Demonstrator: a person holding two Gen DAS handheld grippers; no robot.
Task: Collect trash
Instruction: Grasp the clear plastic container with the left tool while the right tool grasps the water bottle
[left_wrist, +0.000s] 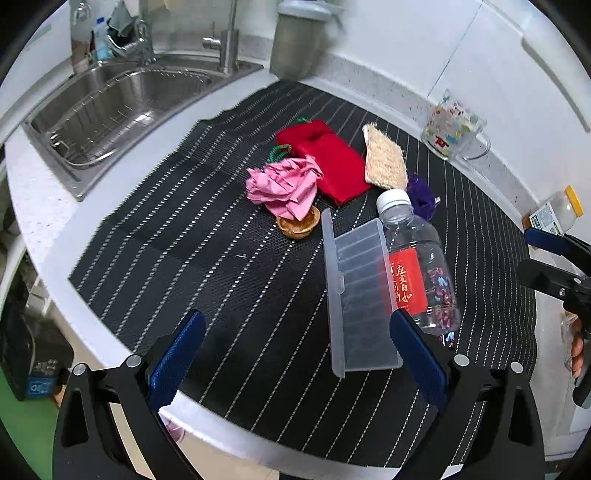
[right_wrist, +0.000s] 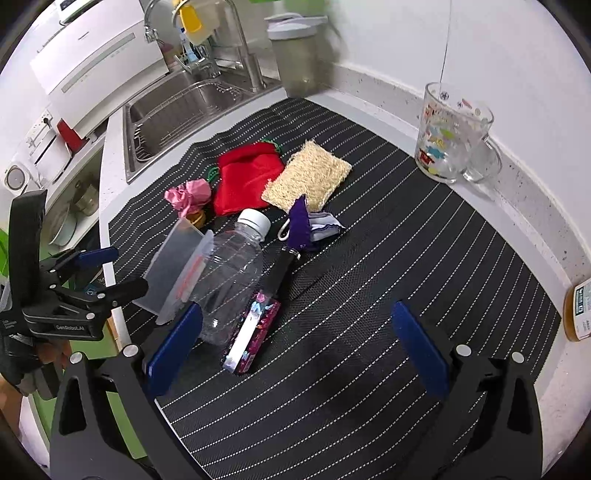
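Note:
On the black striped mat (left_wrist: 221, 258) lie a crumpled pink paper (left_wrist: 284, 186), a brown nut shell (left_wrist: 299, 224) under it, an empty clear bottle with red label (left_wrist: 417, 266) and a frosted plastic box (left_wrist: 356, 291). In the right wrist view the bottle (right_wrist: 229, 273) lies beside the box (right_wrist: 177, 266), a dark patterned packet (right_wrist: 255, 332) and the pink paper (right_wrist: 188, 195). My left gripper (left_wrist: 295, 362) is open and empty above the mat's near edge, the box near its right finger. My right gripper (right_wrist: 295, 350) is open and empty, the bottle by its left finger.
A red cloth pouch (left_wrist: 328, 158), a loofah pad (left_wrist: 384, 155) and a purple pouch (right_wrist: 306, 225) lie on the mat. A glass mug (right_wrist: 450, 136) stands by the wall, a jar (right_wrist: 580, 310) at the right, a steel sink (left_wrist: 118, 107) at the left, a grey canister (left_wrist: 299, 37) behind.

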